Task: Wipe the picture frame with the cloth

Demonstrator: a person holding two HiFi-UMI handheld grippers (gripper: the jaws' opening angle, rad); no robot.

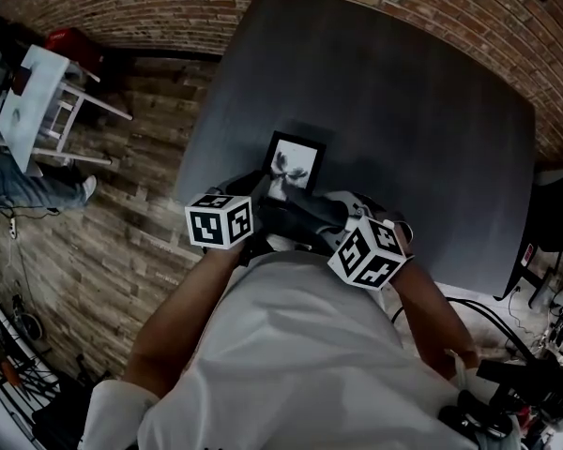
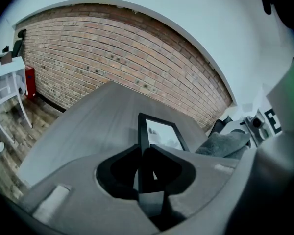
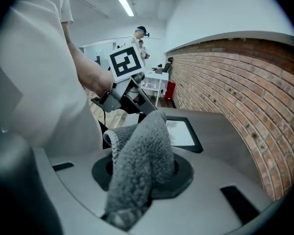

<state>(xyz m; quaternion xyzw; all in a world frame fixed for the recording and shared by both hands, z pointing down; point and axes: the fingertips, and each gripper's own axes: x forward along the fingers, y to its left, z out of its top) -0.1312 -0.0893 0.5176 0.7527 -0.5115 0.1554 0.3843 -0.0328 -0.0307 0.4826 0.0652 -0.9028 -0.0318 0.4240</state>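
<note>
A black picture frame (image 1: 294,162) with a pale picture lies on the dark grey table (image 1: 403,111), near its front edge. My left gripper (image 2: 146,153) is shut on the frame's (image 2: 159,131) near left edge. My right gripper (image 3: 143,173) is shut on a grey fluffy cloth (image 3: 142,151), which bunches up out of the jaws. The cloth hangs just short of the frame's (image 3: 182,132) near side, apart from the glass. In the head view both marker cubes (image 1: 220,219) sit side by side below the frame, with the cloth (image 1: 305,209) between them.
A brick wall (image 1: 169,7) runs round the table's far side. To the left stand a white table (image 1: 28,97) and a red object (image 1: 70,40) on the wooden floor, by a seated person's leg (image 1: 33,190). Cables and stands (image 1: 535,382) crowd the lower right.
</note>
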